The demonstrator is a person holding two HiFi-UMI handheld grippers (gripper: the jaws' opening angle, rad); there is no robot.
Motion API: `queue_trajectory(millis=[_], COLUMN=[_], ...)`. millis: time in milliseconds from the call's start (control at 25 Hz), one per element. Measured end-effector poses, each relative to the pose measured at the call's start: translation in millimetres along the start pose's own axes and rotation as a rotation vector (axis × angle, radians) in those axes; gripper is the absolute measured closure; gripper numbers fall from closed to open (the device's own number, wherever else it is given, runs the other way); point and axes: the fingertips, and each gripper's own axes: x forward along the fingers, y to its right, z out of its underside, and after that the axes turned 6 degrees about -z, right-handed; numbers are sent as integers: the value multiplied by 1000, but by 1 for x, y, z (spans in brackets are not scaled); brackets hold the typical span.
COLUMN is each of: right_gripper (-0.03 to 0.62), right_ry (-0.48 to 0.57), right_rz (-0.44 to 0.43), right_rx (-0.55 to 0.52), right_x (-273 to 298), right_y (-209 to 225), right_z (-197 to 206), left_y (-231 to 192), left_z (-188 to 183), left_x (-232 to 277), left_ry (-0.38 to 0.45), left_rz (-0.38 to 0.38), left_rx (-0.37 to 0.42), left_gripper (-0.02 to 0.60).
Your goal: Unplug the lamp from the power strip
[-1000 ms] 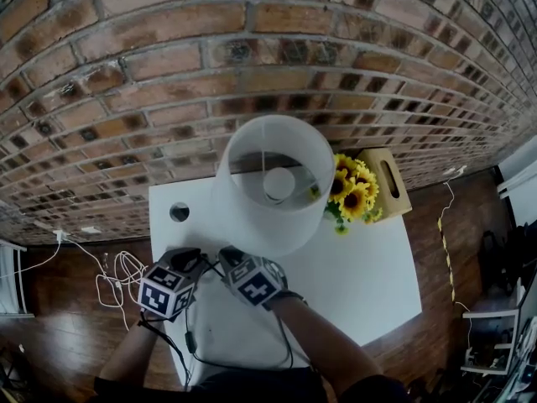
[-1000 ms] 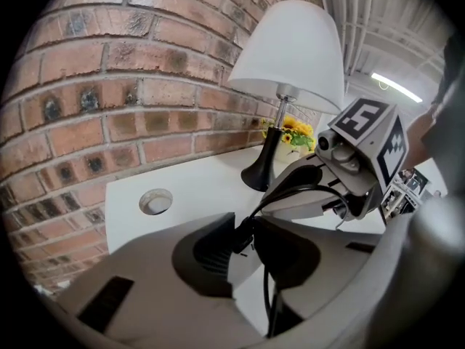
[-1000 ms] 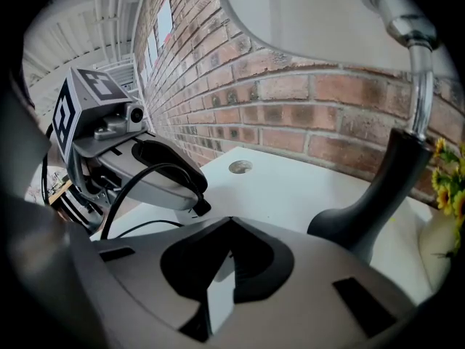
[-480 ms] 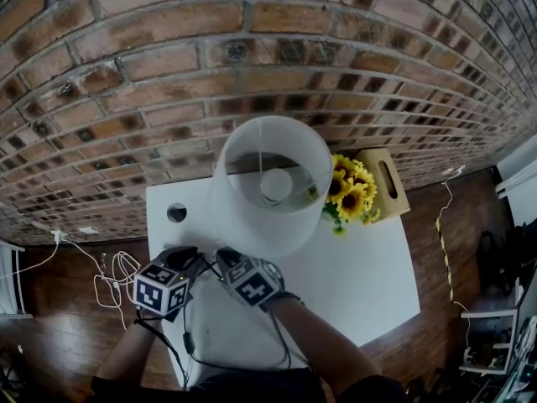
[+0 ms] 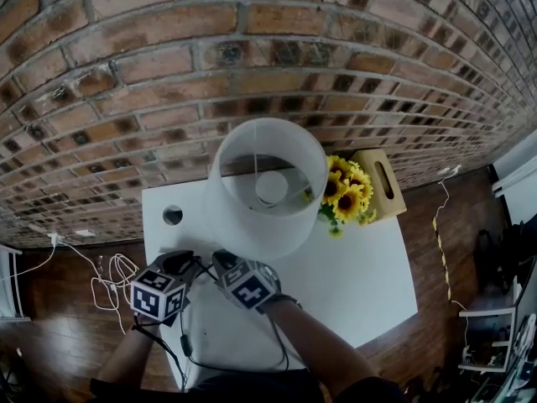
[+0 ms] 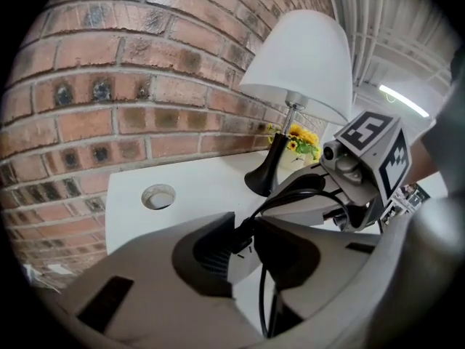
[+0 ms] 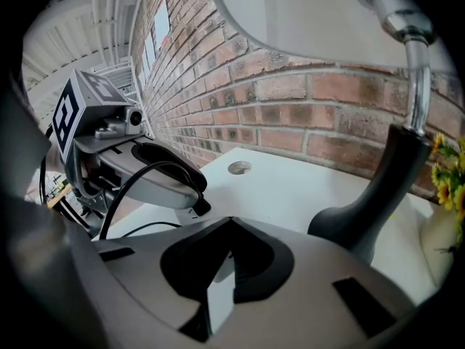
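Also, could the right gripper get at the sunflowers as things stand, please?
Probably not directly: the lamp base stands before the sunflowers, and the right gripper is clamped on the power strip.

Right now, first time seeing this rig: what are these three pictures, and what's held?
No robot: a person holds a two-jaw gripper in each hand; the marker cubes belong to them. The head view looks down from the person's head; each gripper view looks along its own jaws. On the table stand a lamp, sunflowers and a box. The left gripper pinches the black plug; the right gripper clamps what looks like the white power strip.
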Motion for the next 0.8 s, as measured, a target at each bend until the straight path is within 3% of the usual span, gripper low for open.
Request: queue_trajectory(millis=[480, 640, 800], right_gripper=[599, 599, 599], right_ry=[1, -1, 0], right_rz=[9, 4, 9], right_rx=[16, 7, 24], right_x=[0, 3, 0], right_y=[1, 1, 3], right_z=[-1, -2, 2], left_y=[1, -12, -34], left_z=[0, -55, -91], left_x=[-1, -33, -52], left_ry=[32, 228, 250], left_rz=[13, 14, -29], left_rx=[-3, -11, 112], left_gripper=[492, 492, 489])
